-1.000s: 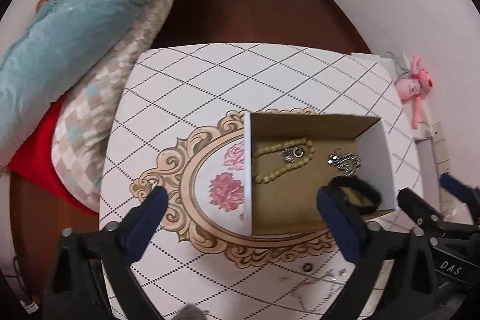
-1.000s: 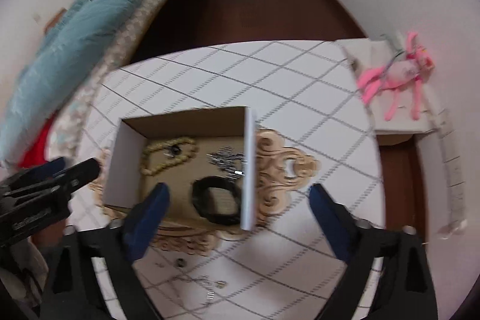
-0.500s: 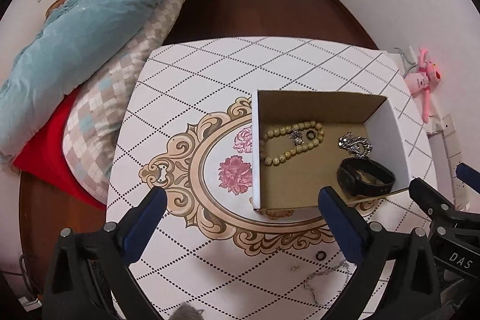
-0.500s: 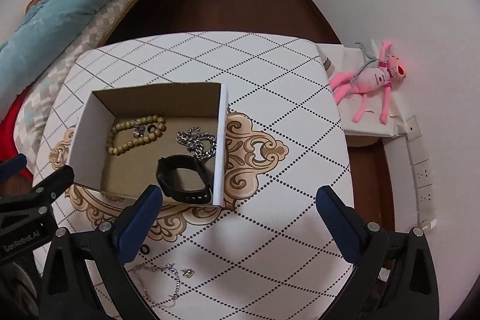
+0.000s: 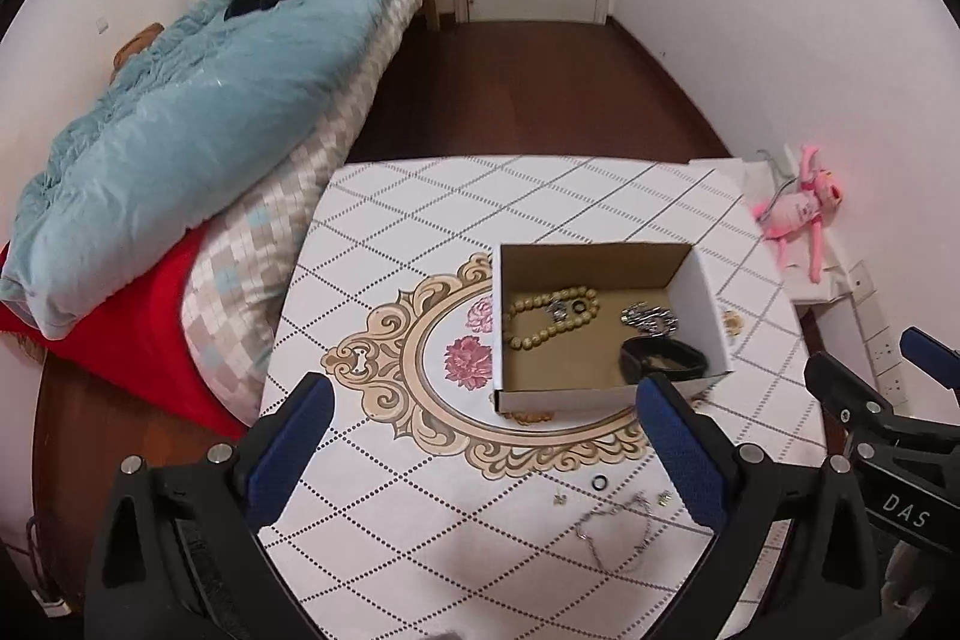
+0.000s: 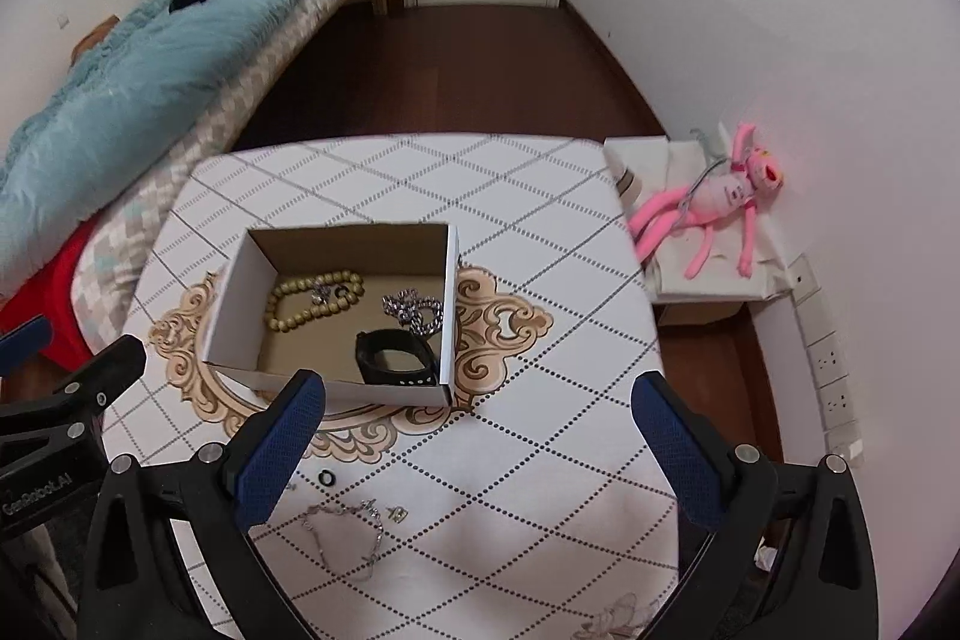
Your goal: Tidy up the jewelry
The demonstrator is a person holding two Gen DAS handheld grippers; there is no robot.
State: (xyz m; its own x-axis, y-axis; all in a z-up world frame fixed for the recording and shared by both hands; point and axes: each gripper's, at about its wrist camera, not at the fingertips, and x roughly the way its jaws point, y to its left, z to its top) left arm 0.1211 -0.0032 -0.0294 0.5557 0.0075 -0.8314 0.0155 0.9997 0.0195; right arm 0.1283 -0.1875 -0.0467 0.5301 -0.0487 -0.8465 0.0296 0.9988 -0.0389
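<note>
Open cardboard box [image 6: 336, 388] holding beads [image 6: 312, 301], black band [image 6: 393, 358], both grippers' fingers [image 5: 678, 436] spread, empty

**Both grippers pull back from the box**

The left gripper [image 5: 480, 436] and right gripper [image 6: 480, 430] have lifted away, fingers spread wide and empty! The cardboard box [image 5: 564, 400] now sits smaller, mid-frame in both views, no longer crowding the fingers. The black band [image 6: 393, 358] lies fully exposed inside it. At the bottom of the frame, the loose ring [image 6: 326, 477] and thin chain [image 6: 348, 532] have come into view on the worktop [image 6: 540, 460].
</note>
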